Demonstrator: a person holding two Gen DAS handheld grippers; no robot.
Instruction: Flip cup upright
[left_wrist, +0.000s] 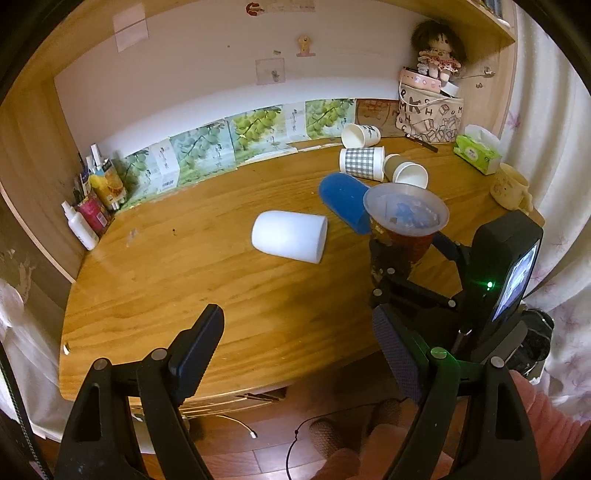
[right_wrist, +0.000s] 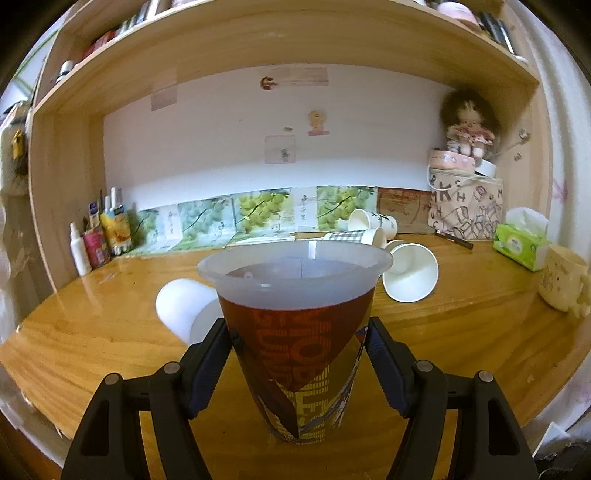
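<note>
A printed red cup with a clear flared rim (right_wrist: 299, 343) stands upright between the fingers of my right gripper (right_wrist: 299, 354), which is shut on it; its base looks at or just above the desk. It also shows in the left wrist view (left_wrist: 404, 221), with the right gripper (left_wrist: 391, 266) below it. My left gripper (left_wrist: 303, 343) is open and empty, over the desk's front edge. A white cup (left_wrist: 290, 236) lies on its side in the middle of the desk, also seen behind the held cup (right_wrist: 184, 306).
A blue cup (left_wrist: 343, 203), a checked cup (left_wrist: 362, 162), a brown cup (left_wrist: 406, 171) and another white paper cup (left_wrist: 360, 134) lie on their sides at the back right. A cream mug (left_wrist: 511, 188), tissue box (left_wrist: 476, 153) and bottles (left_wrist: 92, 199) line the desk edges.
</note>
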